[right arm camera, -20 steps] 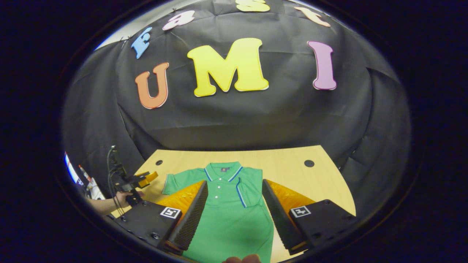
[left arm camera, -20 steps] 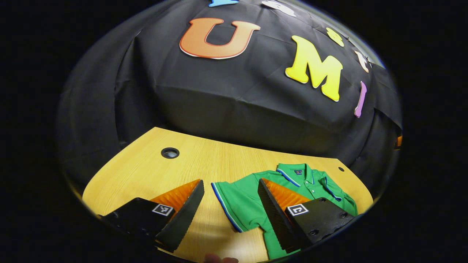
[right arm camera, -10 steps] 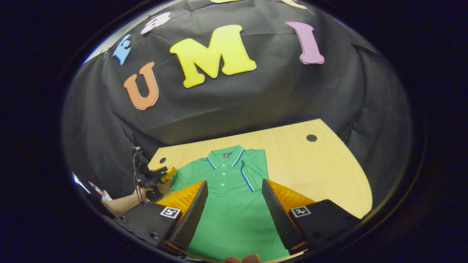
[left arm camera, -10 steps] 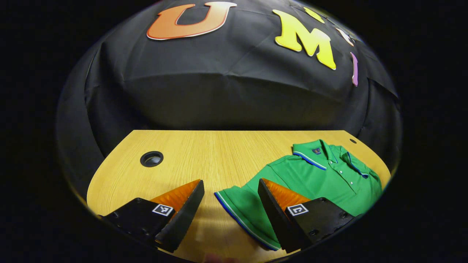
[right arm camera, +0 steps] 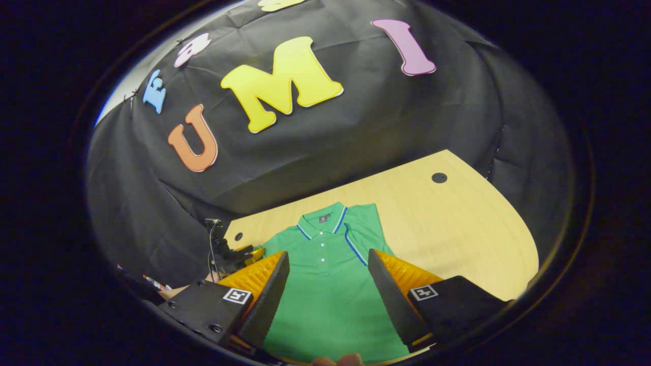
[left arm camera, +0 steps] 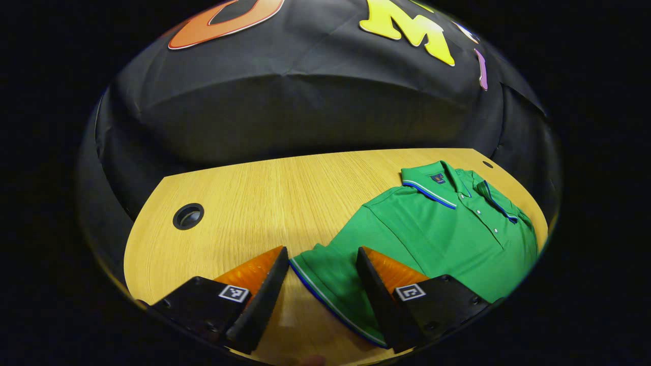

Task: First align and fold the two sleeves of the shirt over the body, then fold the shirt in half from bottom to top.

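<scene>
Green polo shirt [left arm camera: 447,229] lies flat on the wooden bench [left arm camera: 264,203], collar toward the black cloth wall, buttons facing up. In the left gripper view the left tool [left arm camera: 321,264] has its jaws apart, low over the bench, with the striped cuff of one sleeve [left arm camera: 325,274] lying between the two fingers; neither finger visibly presses the cloth. That sleeve is spread out sideways from the body. A round cable hole [left arm camera: 188,216] sits in the bench well to the left of the shirt.

In the right gripper view the right tool [right arm camera: 328,277] is also spread wide, held above the shirt [right arm camera: 330,305] with the garment's front panel showing between its fingers. The other sleeve [right arm camera: 368,223] appears already laid over the body, its striped cuff edge running down beside the button placket. Farther off at the shirt's left edge, the left tool [right arm camera: 246,253] shows just beside the sleeve, with cables rising from it.
</scene>
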`<state>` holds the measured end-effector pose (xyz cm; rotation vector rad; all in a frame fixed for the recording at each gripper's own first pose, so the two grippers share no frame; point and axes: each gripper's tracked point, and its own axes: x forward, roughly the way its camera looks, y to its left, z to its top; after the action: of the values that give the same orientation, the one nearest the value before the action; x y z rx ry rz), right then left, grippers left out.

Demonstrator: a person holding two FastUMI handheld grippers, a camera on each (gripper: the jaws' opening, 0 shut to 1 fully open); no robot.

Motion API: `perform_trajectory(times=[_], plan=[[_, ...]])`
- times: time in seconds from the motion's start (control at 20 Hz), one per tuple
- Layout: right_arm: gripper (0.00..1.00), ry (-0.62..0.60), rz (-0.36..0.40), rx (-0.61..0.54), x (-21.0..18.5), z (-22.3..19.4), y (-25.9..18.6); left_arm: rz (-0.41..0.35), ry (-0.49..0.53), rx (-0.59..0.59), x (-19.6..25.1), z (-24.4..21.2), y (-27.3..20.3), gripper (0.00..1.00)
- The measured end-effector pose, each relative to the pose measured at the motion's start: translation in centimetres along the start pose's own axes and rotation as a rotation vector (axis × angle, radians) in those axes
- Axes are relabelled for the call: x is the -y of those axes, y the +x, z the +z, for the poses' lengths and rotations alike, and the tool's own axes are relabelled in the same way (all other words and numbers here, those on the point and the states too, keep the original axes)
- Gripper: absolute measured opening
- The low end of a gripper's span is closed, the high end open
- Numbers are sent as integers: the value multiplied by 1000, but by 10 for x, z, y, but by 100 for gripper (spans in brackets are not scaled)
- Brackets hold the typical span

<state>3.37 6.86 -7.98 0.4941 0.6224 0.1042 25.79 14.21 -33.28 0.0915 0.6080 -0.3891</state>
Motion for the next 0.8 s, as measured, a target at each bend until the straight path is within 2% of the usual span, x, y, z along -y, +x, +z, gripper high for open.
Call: perform_trajectory(times=[0.05, 0.1, 0.15, 0.25, 0.35, 0.4, 0.55, 0.65, 0.75, 0.8], plan=[[90, 23, -4, 3, 5, 0, -1, 15, -7, 5, -2, 1, -1, 78], [90, 41, -7, 4, 9, -1, -1, 20, -10, 3, -1, 0, -1, 61], [90, 59, -12, 4, 14, -2, -1, 23, -14, 0, 0, 0, -2, 53], [89, 94, -17, -2, 21, -4, -1, 34, -24, -5, 4, 1, -1, 40], [89, 108, -15, -3, 23, -4, -3, 40, -10, -21, 9, 1, -1, 32], [90, 106, -14, 0, 24, -3, -4, 36, -2, -31, 13, 2, -1, 23], [89, 102, -9, 19, 27, 1, -6, 25, 25, -93, 28, -1, -6, 12], [89, 118, 3, 19, 28, -1, -7, 65, 61, -144, 34, -2, -6, 8], [89, 137, 15, 20, 35, -2, -12, 110, 85, -134, 48, 15, -11, 7], [96, 143, 18, 25, 38, -1, -14, 126, 97, -124, 53, 23, -14, 7]])
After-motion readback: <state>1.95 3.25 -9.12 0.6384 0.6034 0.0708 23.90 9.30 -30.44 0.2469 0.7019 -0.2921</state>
